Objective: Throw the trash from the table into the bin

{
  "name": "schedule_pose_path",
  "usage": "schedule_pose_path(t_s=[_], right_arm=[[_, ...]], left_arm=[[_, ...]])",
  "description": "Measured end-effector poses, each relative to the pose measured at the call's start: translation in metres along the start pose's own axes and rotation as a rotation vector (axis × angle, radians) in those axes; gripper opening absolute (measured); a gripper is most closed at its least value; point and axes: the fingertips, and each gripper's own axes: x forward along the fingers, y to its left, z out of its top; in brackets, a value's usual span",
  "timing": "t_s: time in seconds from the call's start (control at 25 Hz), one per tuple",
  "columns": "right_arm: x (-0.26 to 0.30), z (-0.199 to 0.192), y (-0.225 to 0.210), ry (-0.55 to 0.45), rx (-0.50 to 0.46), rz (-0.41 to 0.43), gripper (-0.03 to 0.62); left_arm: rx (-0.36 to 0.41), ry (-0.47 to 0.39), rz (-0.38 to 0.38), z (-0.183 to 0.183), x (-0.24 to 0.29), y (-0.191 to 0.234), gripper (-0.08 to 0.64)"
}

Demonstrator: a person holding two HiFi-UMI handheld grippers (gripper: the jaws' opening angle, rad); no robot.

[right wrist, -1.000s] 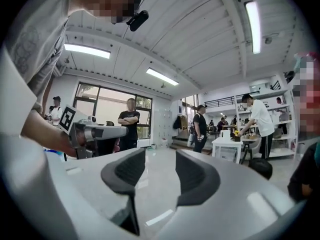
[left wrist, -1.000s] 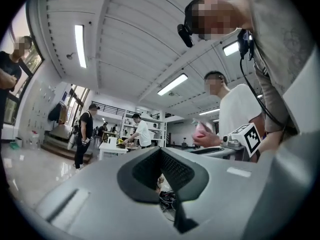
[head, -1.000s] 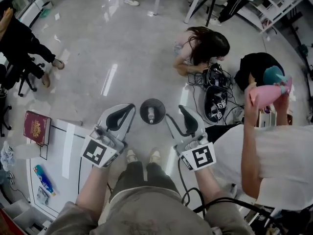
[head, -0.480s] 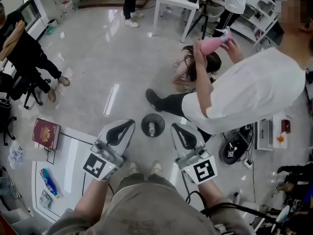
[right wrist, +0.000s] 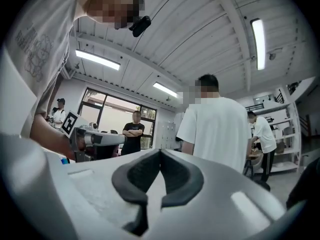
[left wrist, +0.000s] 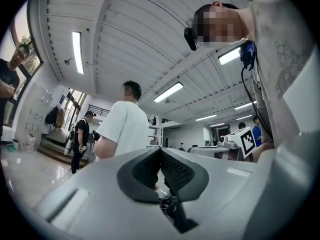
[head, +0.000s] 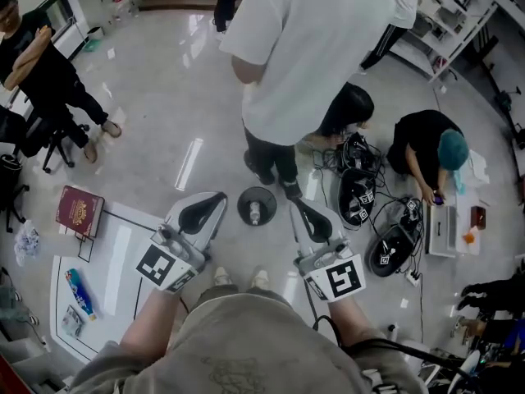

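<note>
Left gripper [head: 220, 197] and right gripper [head: 294, 203], both shut and empty, the right's jaws just closed, flank the black bin [head: 241, 206], a bottle [head: 254, 213] inside. A blue wrapper [head: 75, 292] lies near the white table's [head: 115, 261] left edge. The red book's [head: 79, 210] gold print is too small to read. A person in white [head: 303, 56] stands just beyond the bin.

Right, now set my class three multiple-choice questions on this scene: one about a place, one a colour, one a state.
1. Where does the bin stand? A on a chair B on the floor C on a shelf
2. What colour is the book on the table? A green B red C yellow
3. How are the right gripper's jaws? A wide open B shut on a bottle C shut, empty
Answers: 1 B, shiny floor lies all round it; 2 B, its cover is dark red; 3 C, the pads meet with nothing between.
</note>
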Motion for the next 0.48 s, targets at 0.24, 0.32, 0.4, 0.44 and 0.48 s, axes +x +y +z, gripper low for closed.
schedule_pose_path(t_s=[0.24,0.32,0.4,0.44,0.48], right_arm=[[-0.003,0.000,-0.009,-0.002,0.004,-0.019,0.002],[-0.004,-0.001,-0.012,-0.003,0.007,-0.024,0.002],[-0.006,-0.001,-0.014,0.001,0.010,-0.028,0.002],[-0.007,-0.001,-0.015,0.004,0.012,-0.030,0.002],[-0.007,-0.002,-0.015,0.006,0.013,-0.031,0.002]], left_arm=[[0.028,-0.017,0.011,0.008,-0.005,0.001,0.002],[0.032,-0.014,0.013,0.007,-0.006,0.002,0.000],[0.032,0.000,0.014,0.003,-0.005,0.001,0.000],[0.030,0.006,0.014,0.001,-0.005,0.001,0.000],[0.022,0.008,0.010,-0.001,-0.004,0.000,0.000]])
